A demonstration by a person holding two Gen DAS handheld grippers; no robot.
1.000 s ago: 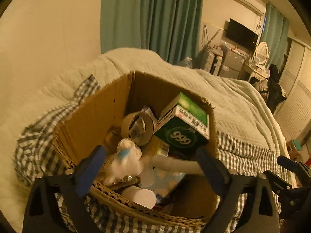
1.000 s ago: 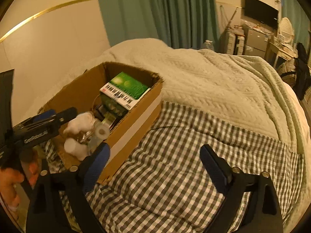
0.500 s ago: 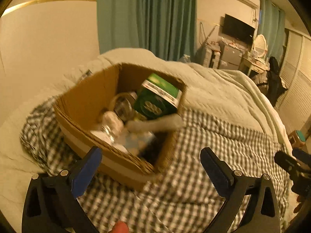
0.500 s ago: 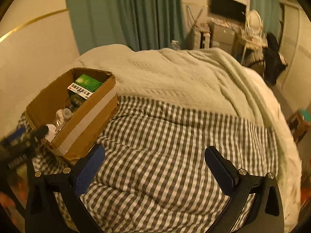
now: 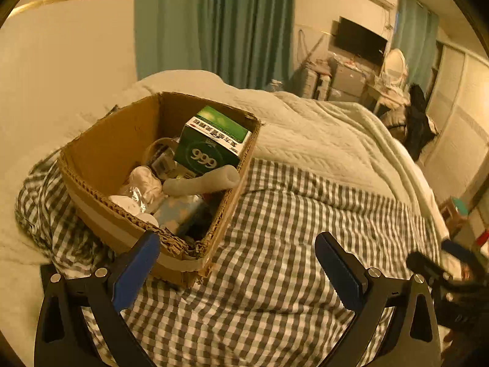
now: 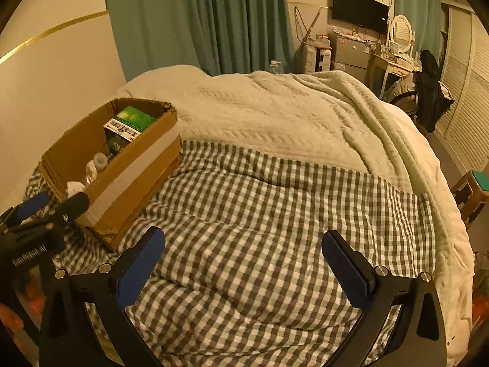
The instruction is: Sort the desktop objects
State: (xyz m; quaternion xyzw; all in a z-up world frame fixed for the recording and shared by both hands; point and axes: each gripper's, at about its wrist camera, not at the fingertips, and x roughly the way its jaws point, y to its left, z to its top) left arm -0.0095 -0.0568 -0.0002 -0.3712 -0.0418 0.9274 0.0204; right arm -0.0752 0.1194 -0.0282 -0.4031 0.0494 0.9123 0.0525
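A cardboard box (image 5: 101, 153) sits on a checked cloth (image 5: 275, 260) spread on a bed. Inside it lie a green "999" carton (image 5: 211, 140), a grey foam tube (image 5: 201, 183), a tape roll (image 5: 160, 153), crumpled white items (image 5: 143, 183) and a pale blue pack (image 5: 180, 214). My left gripper (image 5: 238, 263) hangs open just in front of the box's near corner, holding nothing. My right gripper (image 6: 241, 263) is open over the bare checked cloth (image 6: 259, 214), right of the box (image 6: 128, 171). The left gripper (image 6: 52, 208) shows at the right wrist view's left edge.
A cream knitted blanket (image 6: 275, 113) covers the far half of the bed. Teal curtains (image 5: 214, 24), a wall TV (image 6: 360, 10), a dresser with an oval mirror (image 6: 400, 33) and a dark coat (image 6: 431, 91) stand beyond. A small stool (image 6: 473, 186) is at the bed's right.
My left gripper has pulled back and up out of the box, leaving the white item inside. My right gripper drew back and swung right, so the box sits farther left.
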